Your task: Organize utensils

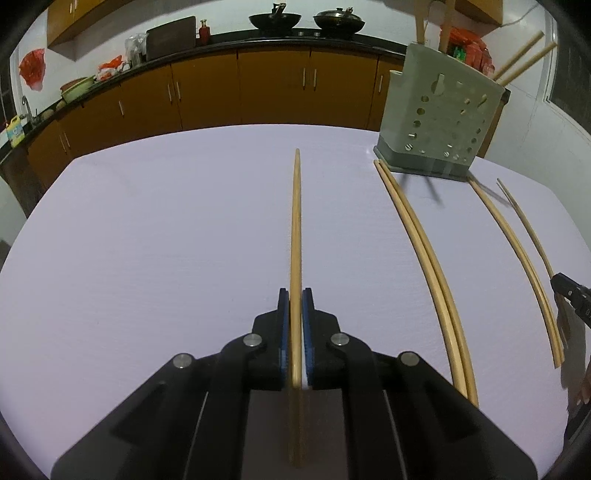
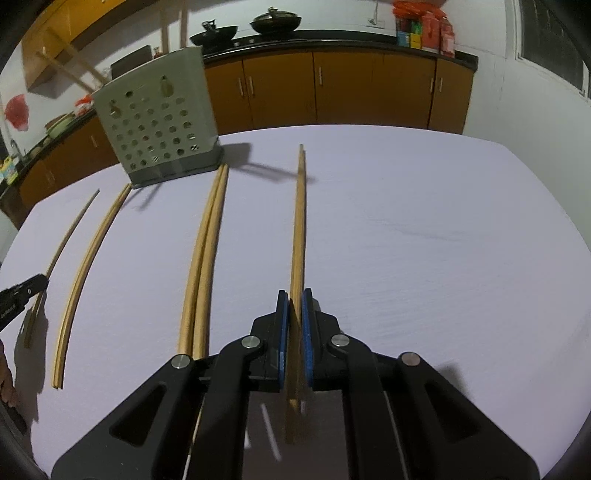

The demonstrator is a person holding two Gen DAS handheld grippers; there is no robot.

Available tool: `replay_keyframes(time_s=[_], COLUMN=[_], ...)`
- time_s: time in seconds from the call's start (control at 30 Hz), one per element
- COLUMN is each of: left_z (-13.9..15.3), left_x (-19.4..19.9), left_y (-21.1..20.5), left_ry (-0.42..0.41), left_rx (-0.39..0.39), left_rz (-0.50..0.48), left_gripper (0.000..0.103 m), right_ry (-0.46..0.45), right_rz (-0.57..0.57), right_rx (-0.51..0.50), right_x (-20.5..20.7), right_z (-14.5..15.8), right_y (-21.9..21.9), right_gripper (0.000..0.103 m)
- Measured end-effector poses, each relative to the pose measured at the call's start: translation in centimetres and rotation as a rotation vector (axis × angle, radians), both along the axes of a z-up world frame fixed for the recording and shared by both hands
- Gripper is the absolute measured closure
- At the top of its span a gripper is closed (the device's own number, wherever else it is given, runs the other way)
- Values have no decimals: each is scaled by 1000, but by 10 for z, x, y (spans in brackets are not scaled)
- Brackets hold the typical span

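My left gripper [image 1: 295,295] is shut on a wooden chopstick [image 1: 296,221] that points away across the lilac table [image 1: 147,240]. In the right wrist view my right gripper [image 2: 294,295] is shut on a pair of chopsticks [image 2: 300,221] that also points away. Between the two held sets lie two loose pairs on the cloth, one pair [image 1: 424,251] nearer my left gripper and another pair [image 1: 517,251] further right. A grey perforated utensil holder [image 1: 439,122] stands at the far end of these pairs, with several chopsticks [image 1: 524,61] sticking out of it.
The right gripper's tip [image 1: 567,286] shows at the right edge of the left wrist view. The left gripper's tip [image 2: 29,286] shows at the left edge of the right wrist view. Behind the table runs a counter with orange cabinets [image 1: 273,88] and two woks [image 1: 275,20].
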State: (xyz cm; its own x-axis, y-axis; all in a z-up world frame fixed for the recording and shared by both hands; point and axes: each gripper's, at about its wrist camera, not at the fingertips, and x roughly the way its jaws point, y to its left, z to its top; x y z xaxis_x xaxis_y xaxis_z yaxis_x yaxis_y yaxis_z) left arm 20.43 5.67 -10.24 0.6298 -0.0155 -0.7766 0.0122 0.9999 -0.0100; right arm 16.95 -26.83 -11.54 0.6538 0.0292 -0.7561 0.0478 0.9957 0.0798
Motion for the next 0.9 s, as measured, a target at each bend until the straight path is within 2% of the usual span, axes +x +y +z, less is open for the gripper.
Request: replay_keyframes(time_s=[0.2,0.33,0.9], left_z=[-1,-2,-3], left_x=[1,3,1], left_y=[4,-1,0], left_ry=[1,1,2], left_rx=[-45,-28,-40], left_rz=[9,10,10], left_gripper=[94,93,93], right_ry=[0,1,1], right_rz=[1,2,1], right_rx=[0,-31,-23], right_x=[-1,-2,-2], right_z=[0,1,0], right_y=[0,4,4], right_gripper=[94,94,94])
